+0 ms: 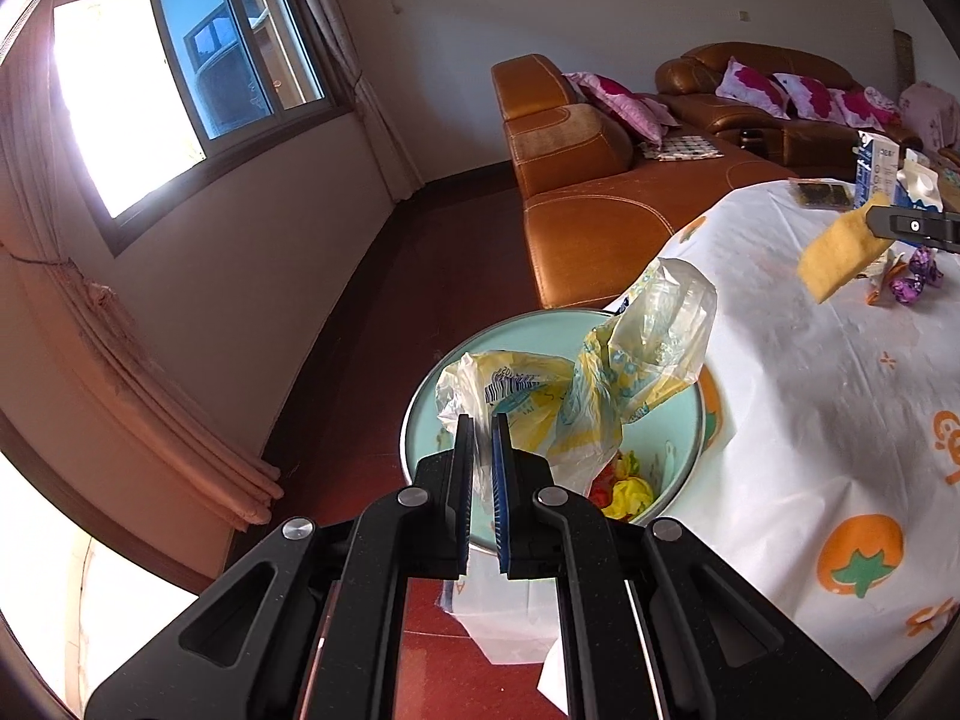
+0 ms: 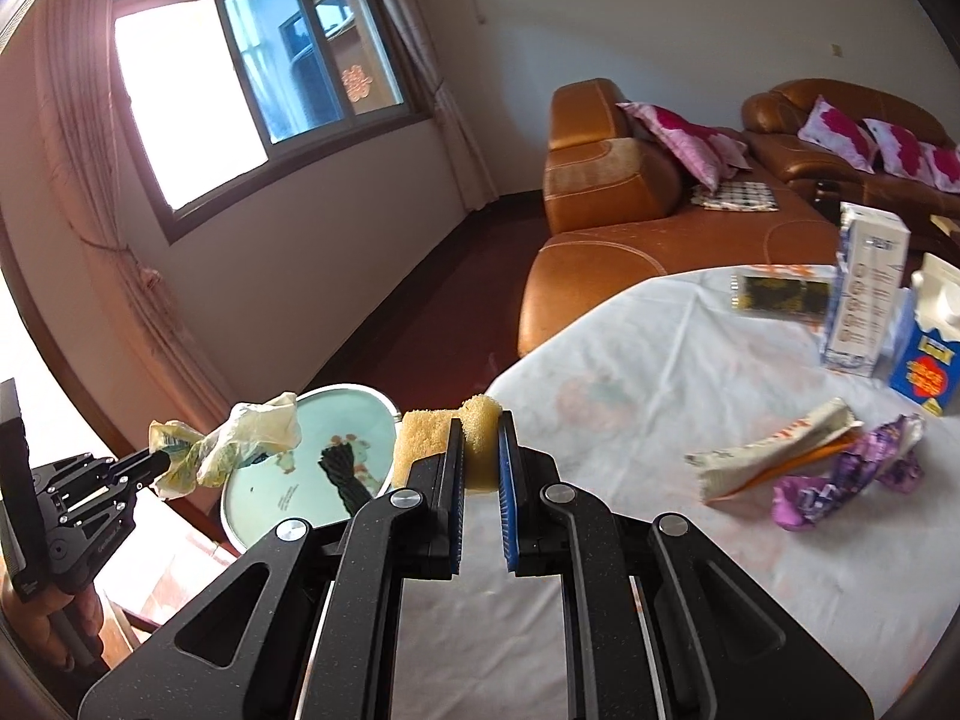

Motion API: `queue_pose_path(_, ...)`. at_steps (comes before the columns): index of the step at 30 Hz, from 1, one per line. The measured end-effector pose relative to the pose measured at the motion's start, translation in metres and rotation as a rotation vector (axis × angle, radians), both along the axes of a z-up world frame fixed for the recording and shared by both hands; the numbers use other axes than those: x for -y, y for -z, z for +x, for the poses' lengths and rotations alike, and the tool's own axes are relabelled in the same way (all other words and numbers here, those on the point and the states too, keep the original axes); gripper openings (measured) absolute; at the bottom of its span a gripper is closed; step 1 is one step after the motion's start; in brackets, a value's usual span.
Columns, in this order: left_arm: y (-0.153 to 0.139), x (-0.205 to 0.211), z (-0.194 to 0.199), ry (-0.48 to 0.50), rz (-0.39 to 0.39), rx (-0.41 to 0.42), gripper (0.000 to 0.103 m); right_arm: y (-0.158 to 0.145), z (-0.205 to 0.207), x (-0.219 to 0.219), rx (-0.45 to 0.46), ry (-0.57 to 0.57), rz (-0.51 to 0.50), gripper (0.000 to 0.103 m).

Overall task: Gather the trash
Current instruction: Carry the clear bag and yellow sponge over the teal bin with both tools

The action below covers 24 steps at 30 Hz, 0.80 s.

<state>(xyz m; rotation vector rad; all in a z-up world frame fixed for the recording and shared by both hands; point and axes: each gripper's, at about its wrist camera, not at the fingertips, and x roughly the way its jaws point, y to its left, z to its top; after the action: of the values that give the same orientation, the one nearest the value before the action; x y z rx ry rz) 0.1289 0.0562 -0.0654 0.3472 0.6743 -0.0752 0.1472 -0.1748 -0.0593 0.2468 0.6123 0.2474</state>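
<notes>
My left gripper (image 1: 482,423) is shut on a crumpled clear and yellow plastic bag (image 1: 600,384), which hangs over the pale blue trash bin (image 1: 540,330) beside the table. Coloured wrappers (image 1: 624,486) lie inside the bin. In the right wrist view the same left gripper (image 2: 157,461) holds the bag (image 2: 234,447) at the left, next to the bin (image 2: 282,498). My right gripper (image 2: 480,420) is shut on a yellow sponge (image 2: 447,441) above the table's near edge; the sponge (image 1: 843,255) also shows at the right of the left wrist view.
The table (image 2: 660,420) has a white cloth with orange fruit prints (image 1: 861,552). On it lie a torn wrapper (image 2: 774,456), a purple wrapper (image 2: 852,474), two cartons (image 2: 867,294) and a dark packet (image 2: 780,294). A brown leather sofa (image 1: 600,204) stands behind.
</notes>
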Motion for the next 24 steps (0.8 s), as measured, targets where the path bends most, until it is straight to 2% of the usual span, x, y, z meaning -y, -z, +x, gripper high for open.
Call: queue_pose_path(24, 0.005, -0.033, 0.007, -0.099, 0.034, -0.005, 0.006, 0.002, 0.03, -0.06, -0.016, -0.11, -0.057, 0.011)
